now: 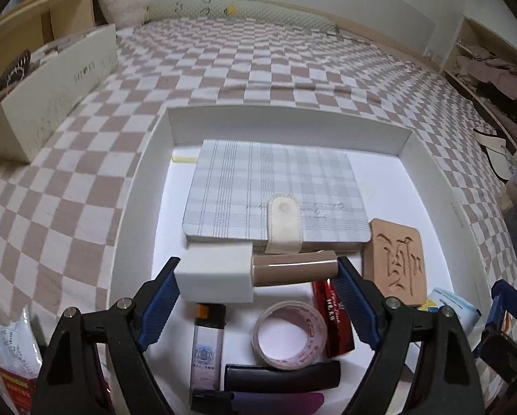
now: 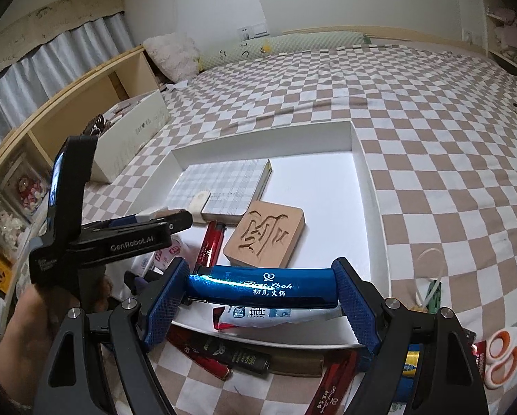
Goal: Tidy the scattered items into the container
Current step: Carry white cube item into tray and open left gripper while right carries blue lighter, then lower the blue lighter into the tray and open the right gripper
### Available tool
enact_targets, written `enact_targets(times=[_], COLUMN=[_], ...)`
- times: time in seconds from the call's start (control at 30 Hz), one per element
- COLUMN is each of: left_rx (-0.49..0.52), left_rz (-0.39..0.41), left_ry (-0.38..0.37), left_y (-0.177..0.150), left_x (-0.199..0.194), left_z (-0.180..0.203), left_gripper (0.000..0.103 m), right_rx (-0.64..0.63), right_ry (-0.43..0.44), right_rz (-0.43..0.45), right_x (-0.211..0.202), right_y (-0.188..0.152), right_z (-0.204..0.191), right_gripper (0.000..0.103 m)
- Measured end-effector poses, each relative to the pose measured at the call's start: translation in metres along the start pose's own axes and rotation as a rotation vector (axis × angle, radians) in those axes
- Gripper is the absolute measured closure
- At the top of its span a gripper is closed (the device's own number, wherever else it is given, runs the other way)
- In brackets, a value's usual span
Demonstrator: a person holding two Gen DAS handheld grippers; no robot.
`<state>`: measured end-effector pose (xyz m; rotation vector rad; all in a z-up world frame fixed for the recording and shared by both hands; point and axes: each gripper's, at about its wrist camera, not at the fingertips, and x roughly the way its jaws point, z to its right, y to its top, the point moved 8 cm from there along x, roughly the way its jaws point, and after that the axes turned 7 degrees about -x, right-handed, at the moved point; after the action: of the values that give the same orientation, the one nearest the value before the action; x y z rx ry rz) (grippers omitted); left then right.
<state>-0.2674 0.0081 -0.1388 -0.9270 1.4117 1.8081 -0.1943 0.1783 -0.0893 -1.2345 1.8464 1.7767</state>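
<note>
Item, left: white-and-brown tube (image 1: 255, 275) clamped endwise in my left gripper (image 1: 255, 288), over the white tray (image 1: 134, 207), just short of the plaid notebook (image 1: 275, 190).

Item, right: blue lighter (image 2: 263, 285) pinched endwise in my right gripper (image 2: 263, 297), above the tray's (image 2: 369, 186) near edge.

Risk: both holds are end-on and slick; either could pop out.

Obstructions: tape roll (image 1: 289, 335), red lighter (image 1: 331, 318), carved wooden block (image 2: 265, 238) crowd the near end; the far right is open.

Outstanding: scissors (image 2: 502, 359) and packets on the checked bedspread (image 2: 448, 138).
</note>
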Motion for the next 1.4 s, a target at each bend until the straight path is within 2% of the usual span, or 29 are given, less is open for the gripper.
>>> enact_targets(times=[0.1, 0.4, 0.87, 0.93, 0.97, 1.4], left_rx=[0.005, 0.038, 0.044, 0.043, 0.043, 0.042], left_rz=[0.007, 0.091, 0.13, 0.132, 0.132, 0.145], left_ry=[-0.012, -0.019, -0.039, -0.039, -0.04, -0.034], left_y=[-0.001, 0.007, 0.012, 0.012, 0.011, 0.004], left_x=[-0.001, -0.033, -0.058, -0.059, -0.059, -0.072], left_z=[-0.001, 0.003, 0.002, 0.001, 0.0, -0.005], left_gripper=[0.009, 0.008, 0.008, 0.008, 0.008, 0.007], right_rx=[-0.008, -0.071, -0.187, -0.189, -0.189, -0.192], right_ry=[0.002, 0.025, 0.018, 0.011, 0.009, -0.03], right_rz=[-0.013, -0.058, -0.102, -0.093, -0.088, -0.067], right_x=[0.006, 0.028, 0.052, 0.05, 0.05, 0.035], right_y=[0.0, 0.003, 0.001, 0.001, 0.001, 0.001], right_z=[-0.002, -0.023, -0.051, -0.051, -0.051, -0.046], right_gripper=[0.019, 0.019, 0.019, 0.011, 0.0, 0.0])
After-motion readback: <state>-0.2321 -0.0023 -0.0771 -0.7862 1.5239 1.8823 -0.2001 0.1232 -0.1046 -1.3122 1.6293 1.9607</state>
